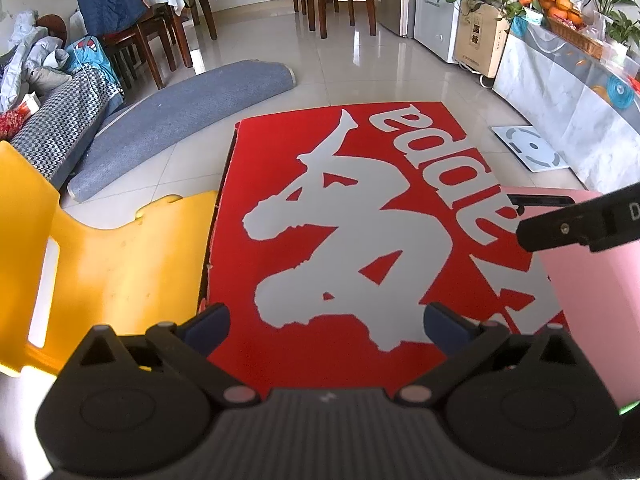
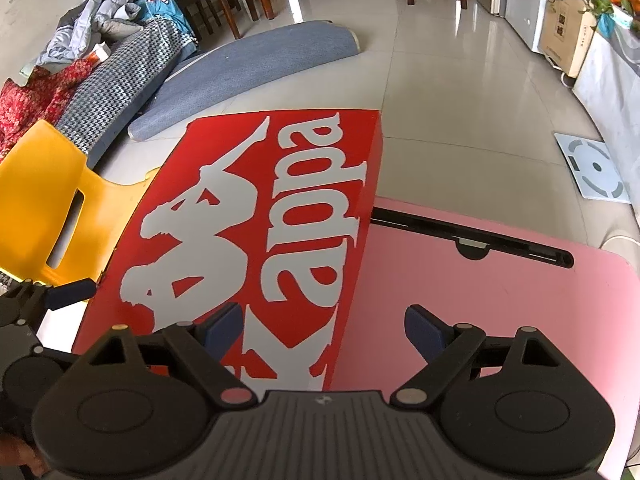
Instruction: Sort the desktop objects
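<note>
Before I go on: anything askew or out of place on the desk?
The red box sits skewed, not square with the pink desk; its left part appears to overhang onto the yellow chair. No spill or damage shows. Both tongs, left and right, are open and empty.

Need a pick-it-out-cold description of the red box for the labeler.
Start from the pink table, the low surface with a black slot near its far edge. The red box lies flat along its left side, next to a yellow plastic chair. It alone bears a large white figure logo and lettering on its lid.
</note>
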